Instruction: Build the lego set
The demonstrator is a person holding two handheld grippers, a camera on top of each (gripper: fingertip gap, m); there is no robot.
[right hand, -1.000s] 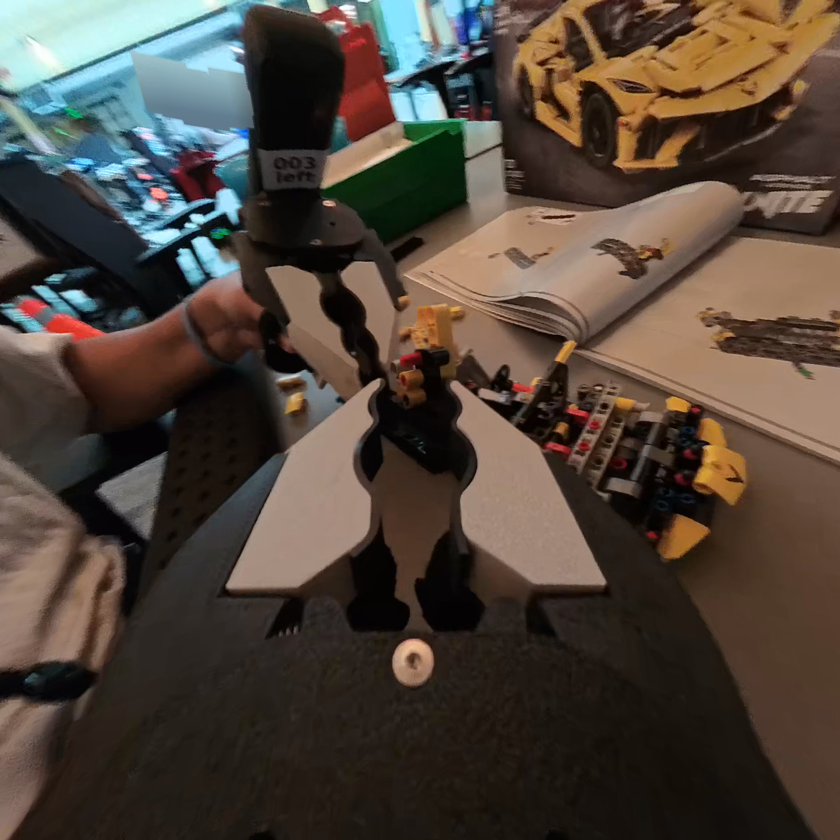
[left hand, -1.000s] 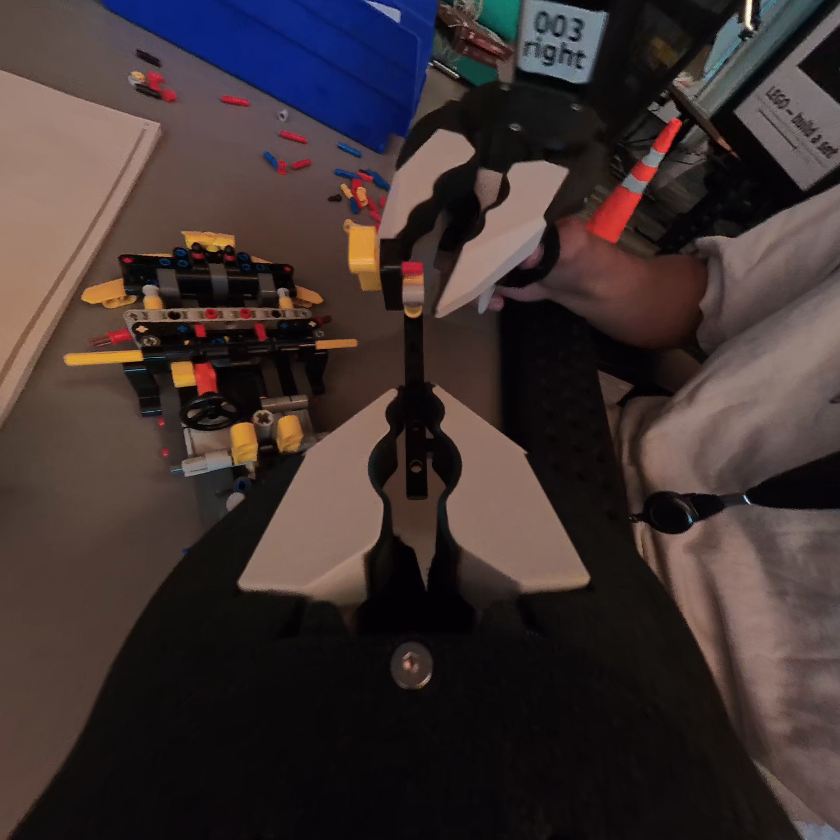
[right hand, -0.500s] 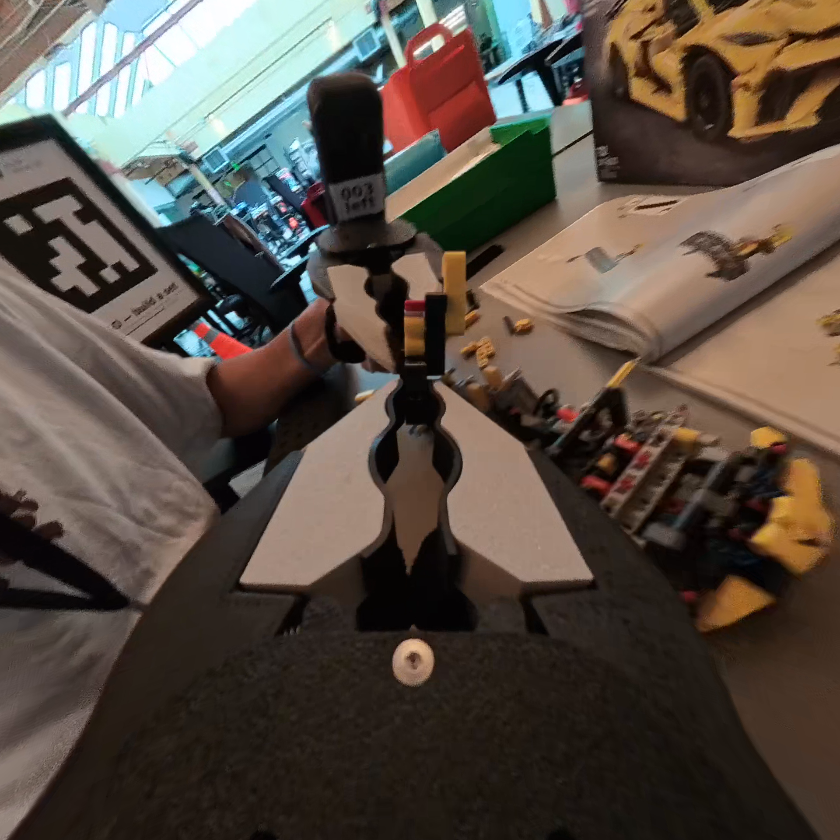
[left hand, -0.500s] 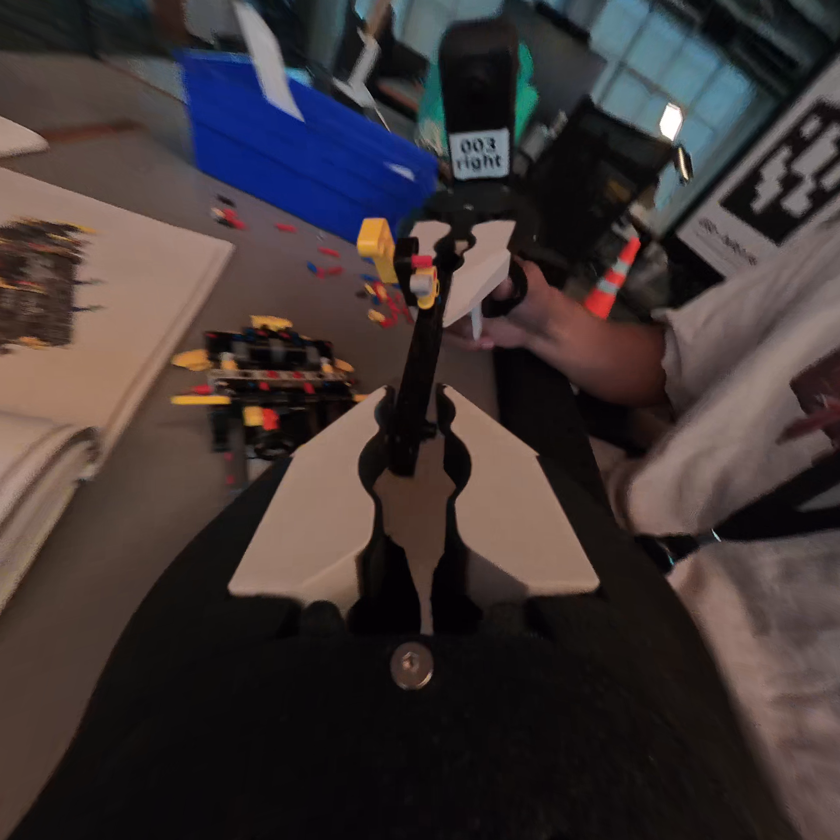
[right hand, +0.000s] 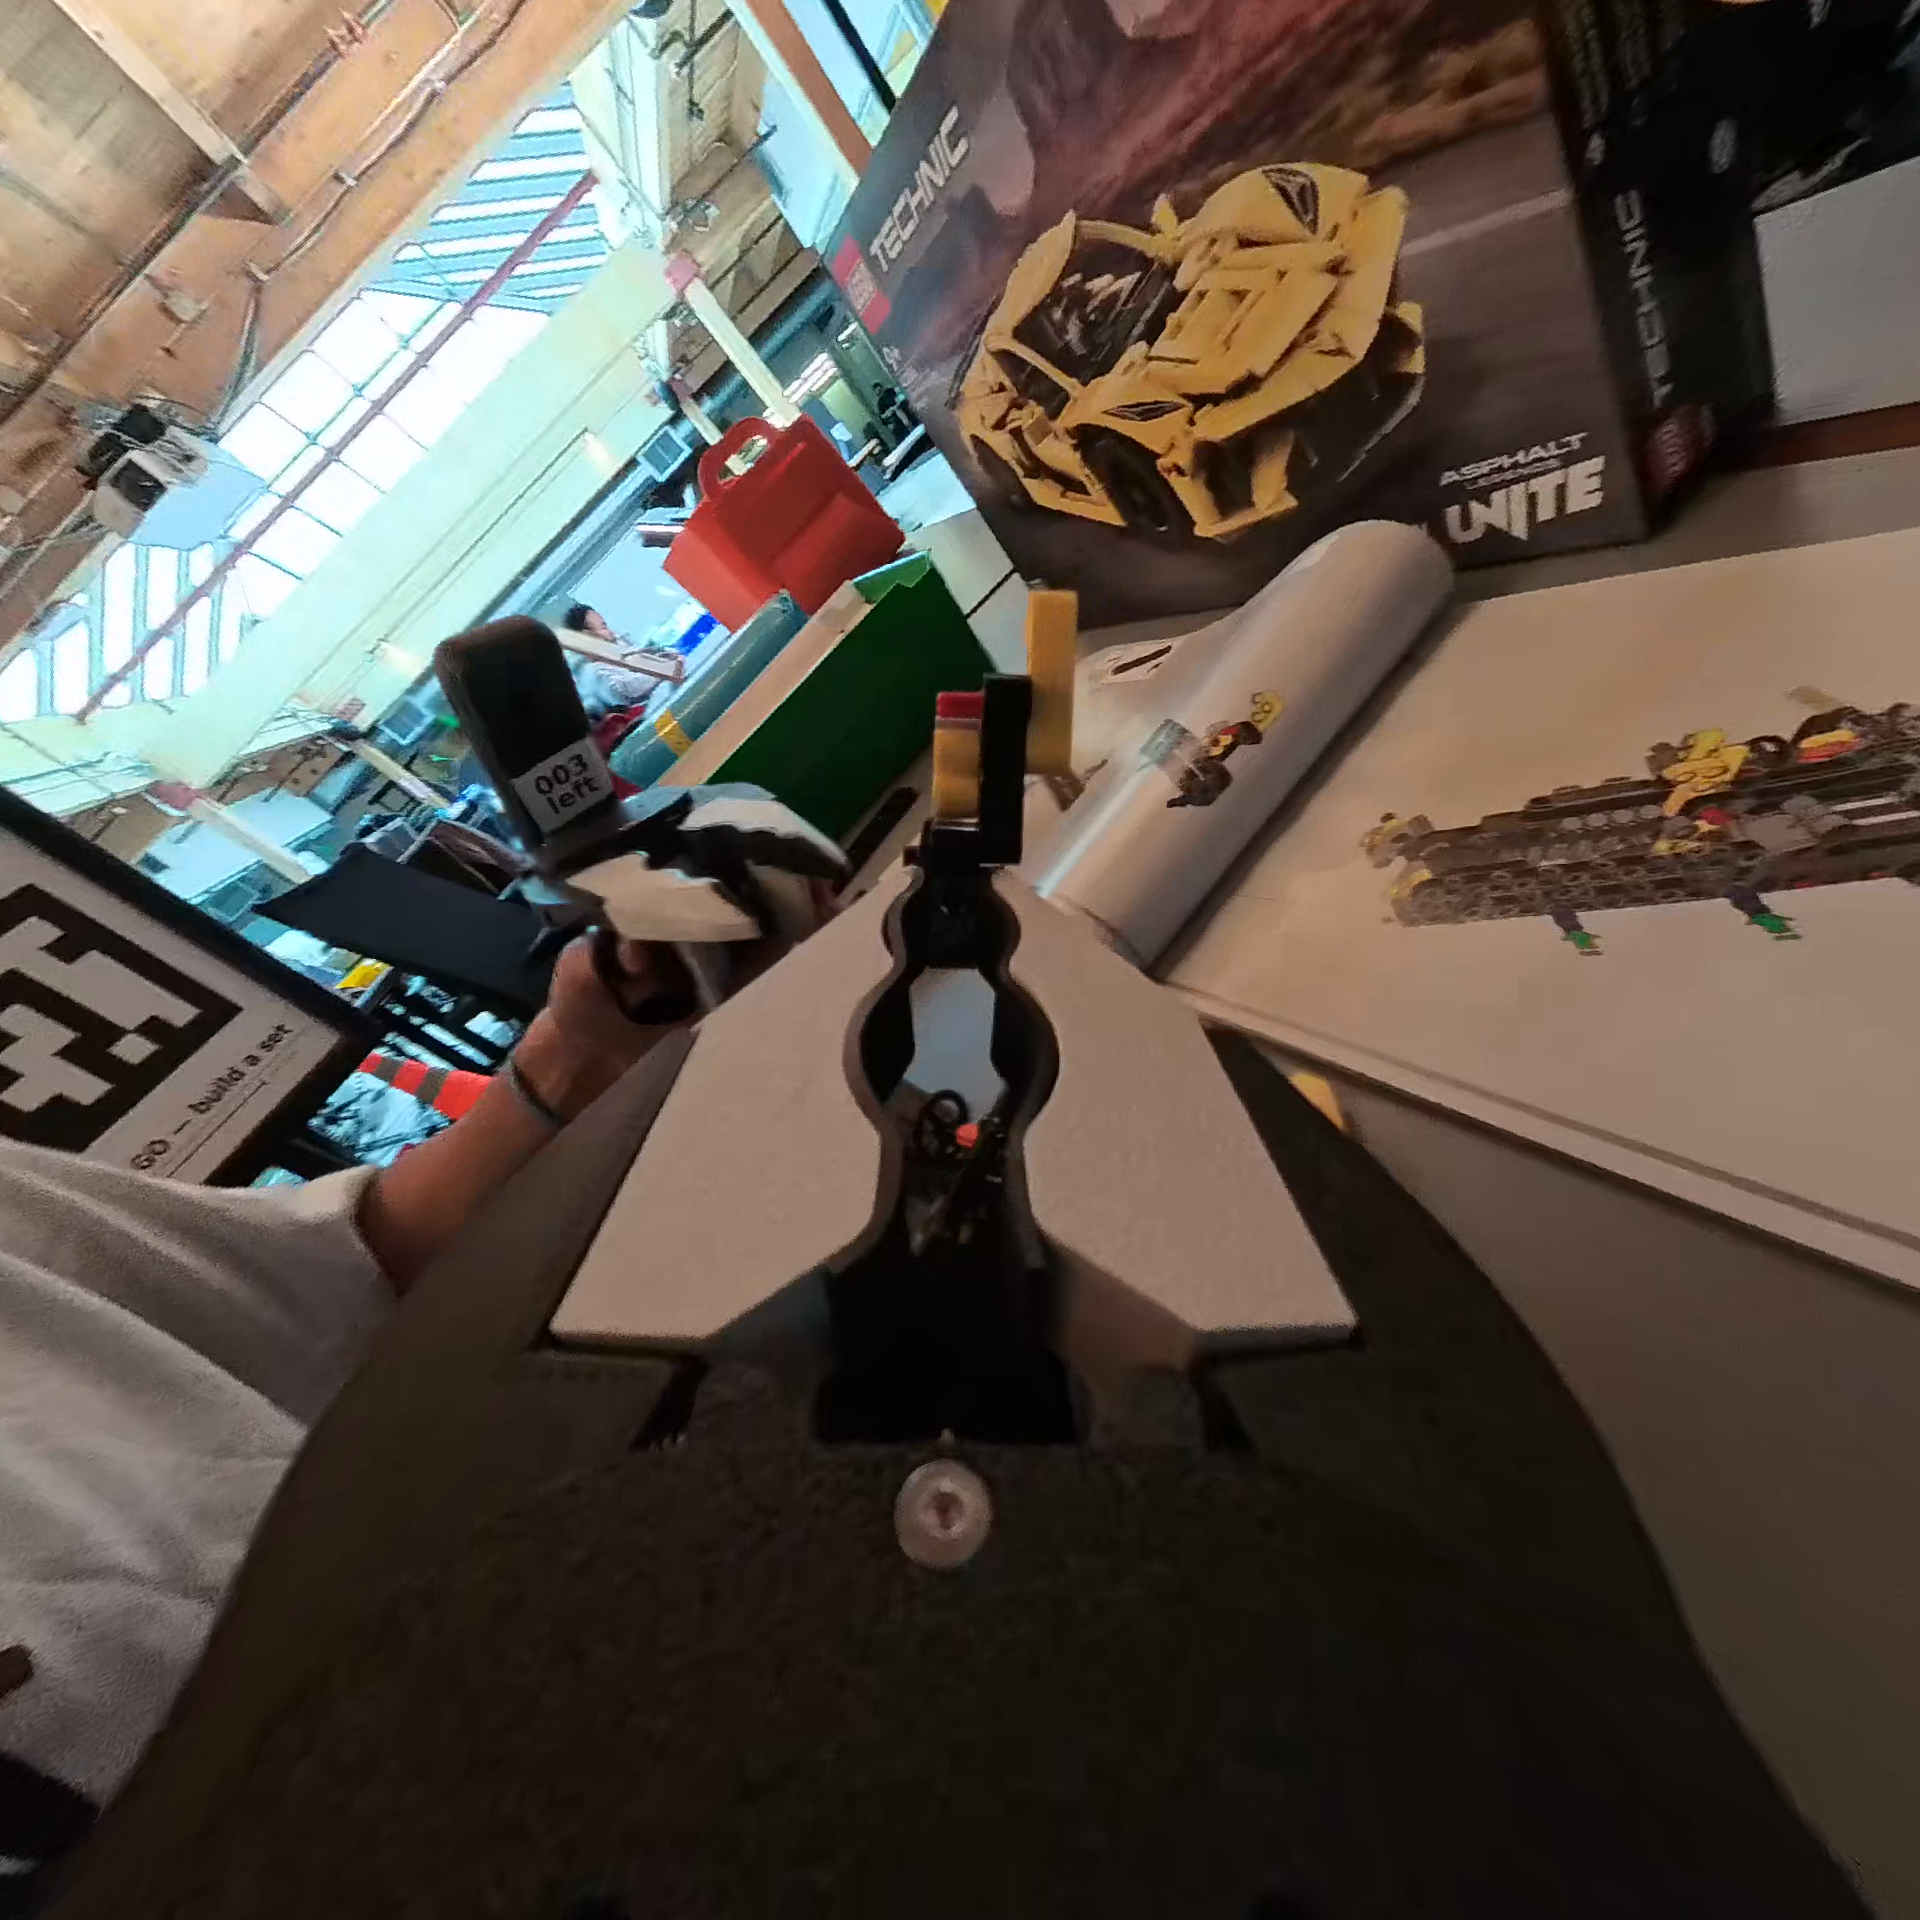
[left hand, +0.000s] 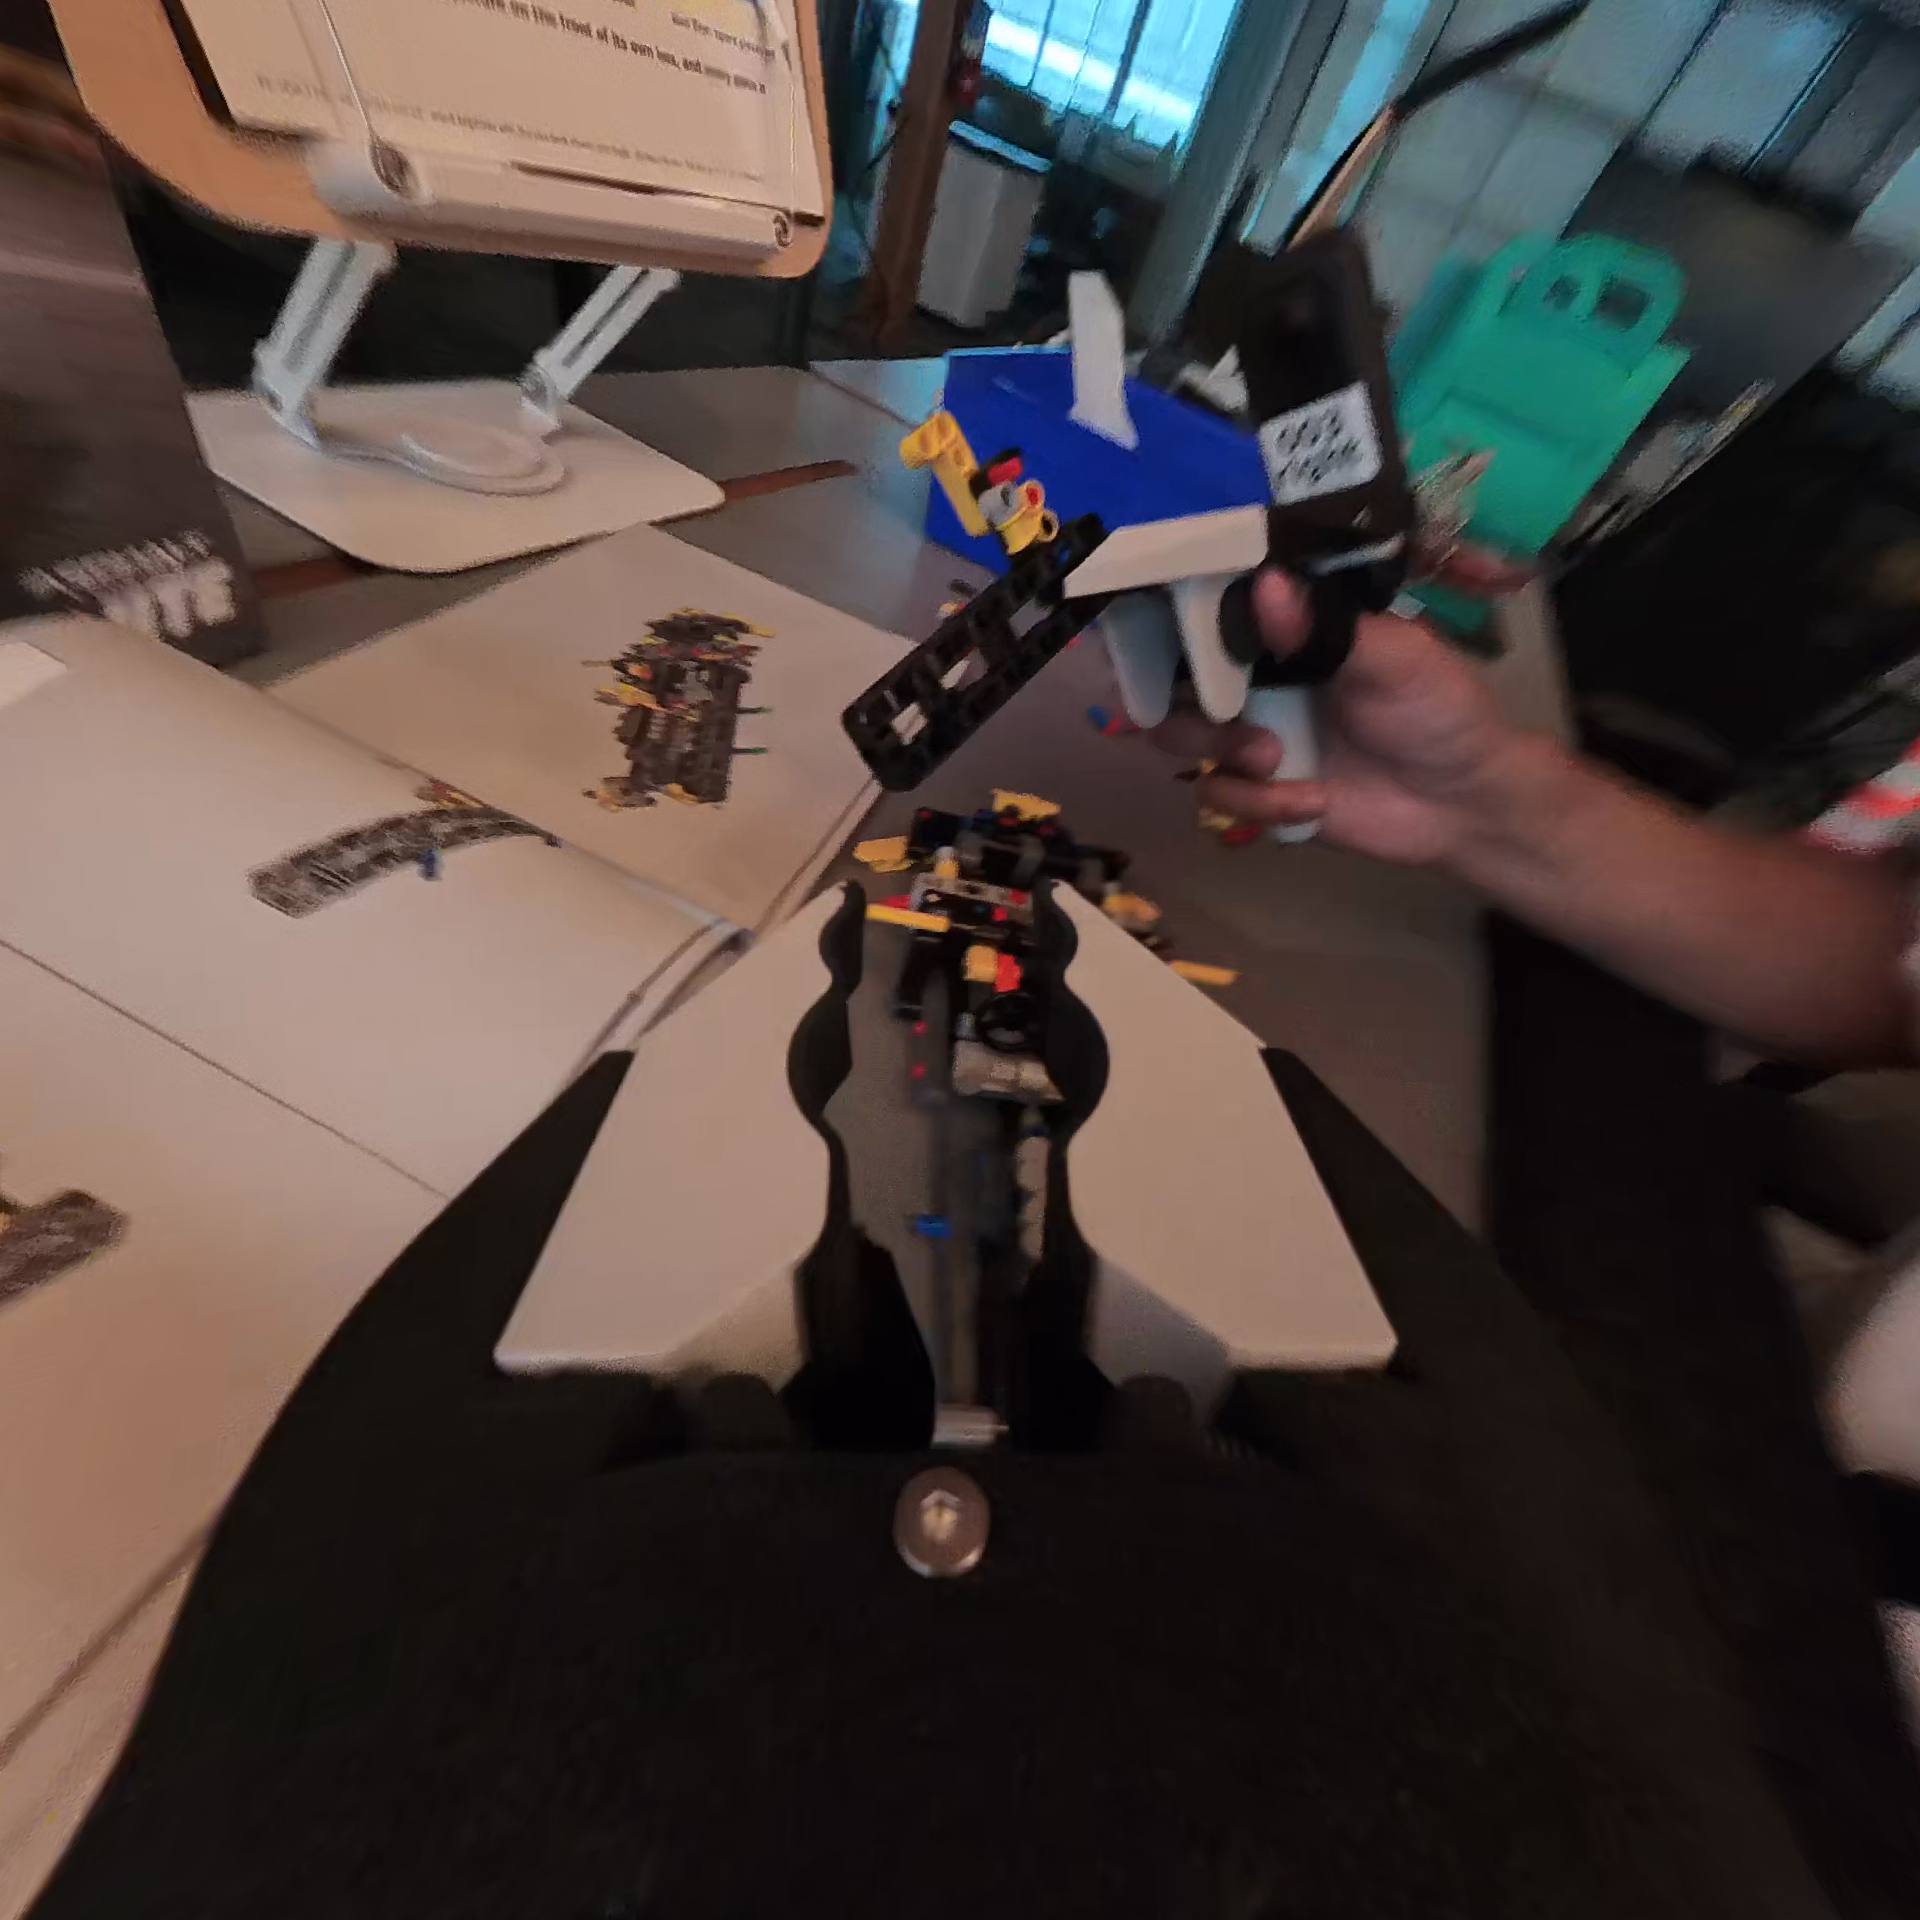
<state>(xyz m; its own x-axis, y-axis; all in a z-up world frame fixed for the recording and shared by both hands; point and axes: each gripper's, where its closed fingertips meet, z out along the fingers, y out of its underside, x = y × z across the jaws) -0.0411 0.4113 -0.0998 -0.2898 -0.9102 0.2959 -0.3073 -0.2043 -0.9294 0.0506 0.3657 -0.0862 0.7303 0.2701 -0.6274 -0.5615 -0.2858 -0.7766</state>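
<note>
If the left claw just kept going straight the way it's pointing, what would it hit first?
Probably the half-built lego model on the table: it shows right between the open left claw. The black beam piece in the right claw seems above that line, though depth is unclear.

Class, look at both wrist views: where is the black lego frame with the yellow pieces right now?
The black lego frame is in the air, clamped in the right tongs, above the part-built model on the table, right of the open instruction booklet.

A large workshop or lab hall: high windows (right hand: 343, 343) and exposed ceiling beams (right hand: 156, 135). Storage bins (right hand: 862, 665) and a marker board (right hand: 125, 1029) crowd the worktop (right hand: 1662, 1299) edges.
</note>
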